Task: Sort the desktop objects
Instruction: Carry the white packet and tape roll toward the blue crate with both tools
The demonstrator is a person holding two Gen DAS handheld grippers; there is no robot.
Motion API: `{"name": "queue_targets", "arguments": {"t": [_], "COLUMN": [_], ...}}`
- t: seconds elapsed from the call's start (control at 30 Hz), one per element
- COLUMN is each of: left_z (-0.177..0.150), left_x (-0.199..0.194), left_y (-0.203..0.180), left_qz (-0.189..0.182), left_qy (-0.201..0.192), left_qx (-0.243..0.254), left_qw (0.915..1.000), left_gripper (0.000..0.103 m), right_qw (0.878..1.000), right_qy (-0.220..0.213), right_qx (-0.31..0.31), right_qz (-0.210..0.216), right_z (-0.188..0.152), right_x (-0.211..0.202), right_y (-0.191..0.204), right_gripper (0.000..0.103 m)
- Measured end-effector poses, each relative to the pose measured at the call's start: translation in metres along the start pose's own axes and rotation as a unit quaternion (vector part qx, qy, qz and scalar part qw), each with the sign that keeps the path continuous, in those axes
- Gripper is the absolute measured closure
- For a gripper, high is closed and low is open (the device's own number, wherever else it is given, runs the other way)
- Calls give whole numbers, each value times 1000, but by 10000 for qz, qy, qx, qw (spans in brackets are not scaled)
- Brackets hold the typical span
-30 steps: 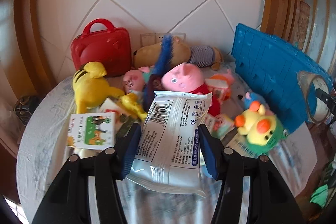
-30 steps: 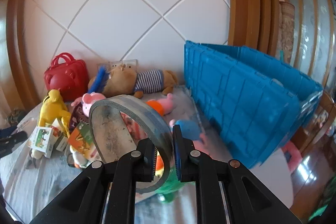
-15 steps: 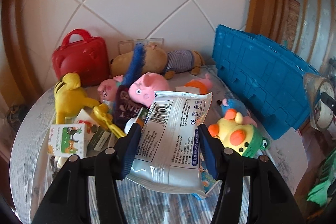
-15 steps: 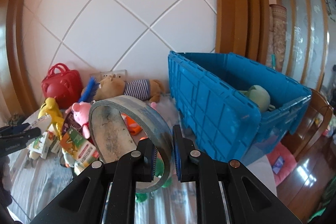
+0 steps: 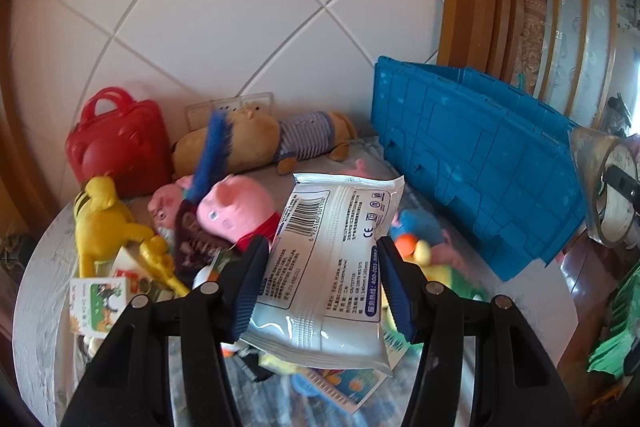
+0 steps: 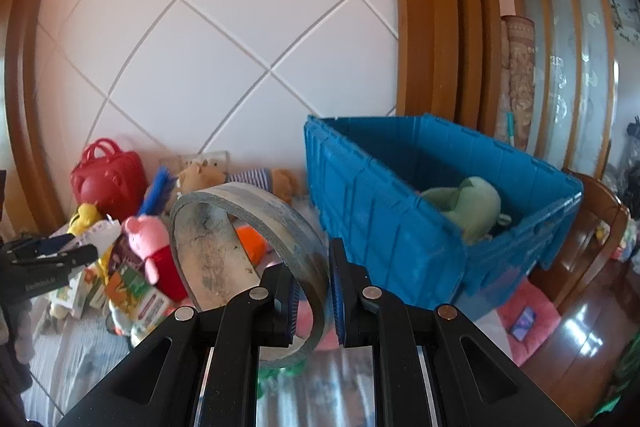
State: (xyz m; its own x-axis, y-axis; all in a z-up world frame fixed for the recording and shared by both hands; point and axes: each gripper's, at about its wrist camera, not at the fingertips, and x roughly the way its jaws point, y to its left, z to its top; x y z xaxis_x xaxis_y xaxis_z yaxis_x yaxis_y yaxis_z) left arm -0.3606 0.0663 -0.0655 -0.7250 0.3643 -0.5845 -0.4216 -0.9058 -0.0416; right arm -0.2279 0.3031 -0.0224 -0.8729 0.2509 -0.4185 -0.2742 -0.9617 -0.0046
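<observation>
1. Left gripper [image 5: 322,283]: blue-padded fingers [image 5: 249,287] closed onto a white foil packet [image 5: 326,267], one pad on each long edge; packet held clear of the table, barcode and printed text facing up.
2. Right gripper [image 6: 313,297]: nearly closed, clamping the wall of a large roll of clear tape [image 6: 244,259]; roll upright, its hollow core facing left; also seen at the far right edge of the left wrist view [image 5: 604,187].
3. Blue plastic crate [image 6: 400,235]: open-topped, on the right part of the table, against the tiled wall [image 6: 200,47]; holds a pale green plush toy [image 6: 468,205].
4. Round table [image 5: 38,287]: pale cloth covering, crowded with toys left of the crate.
5. Red toy case [image 5: 118,143]: handled, upright at the back left, against the wall.
6. Brown plush dog in striped shirt [image 5: 264,143]: lying along the wall, between case and crate.
7. Pink pig plush [image 5: 236,207]: in front of the dog, beside a smaller pink pig [image 5: 166,205]; blue brush [image 5: 210,155] standing over them, blurred.
8. Yellow plush [image 5: 102,223]: front left of the case.
9. Small white-and-green carton [image 5: 96,301]: near the table's left edge, below the yellow plush.
10. Blue, orange and yellow plush [image 5: 420,231]: partly hidden behind the packet, near the crate.
</observation>
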Motion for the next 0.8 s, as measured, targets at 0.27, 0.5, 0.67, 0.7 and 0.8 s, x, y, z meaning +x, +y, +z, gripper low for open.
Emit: {"name": "queue_targets", "arguments": {"t": [0.27, 0.5, 0.67, 0.7, 0.8], "left_z": [47, 108, 154, 162, 187], "left_x": [34, 79, 115, 122, 143], "left_y": [-78, -169, -228, -238, -269], "left_qz": [6, 113, 235, 230, 108], "left_qy": [-272, -264, -205, -187, -122], "left_qx": [-258, -303, -48, -1, 117], "left_qw": [9993, 9991, 9995, 9996, 9998], "left_gripper": [48, 48, 48, 48, 48], "right_qw": [9978, 9980, 9945, 9911, 9794], "right_qy": [-418, -128, 936, 1235, 1924], "right_qx": [-357, -410, -129, -104, -165], "right_qz": [367, 473, 445, 481, 584], "right_z": [53, 94, 99, 96, 85], "right_x": [36, 104, 180, 197, 227], "right_y": [-67, -140, -194, -203, -215], "right_gripper": [89, 89, 89, 89, 85]}}
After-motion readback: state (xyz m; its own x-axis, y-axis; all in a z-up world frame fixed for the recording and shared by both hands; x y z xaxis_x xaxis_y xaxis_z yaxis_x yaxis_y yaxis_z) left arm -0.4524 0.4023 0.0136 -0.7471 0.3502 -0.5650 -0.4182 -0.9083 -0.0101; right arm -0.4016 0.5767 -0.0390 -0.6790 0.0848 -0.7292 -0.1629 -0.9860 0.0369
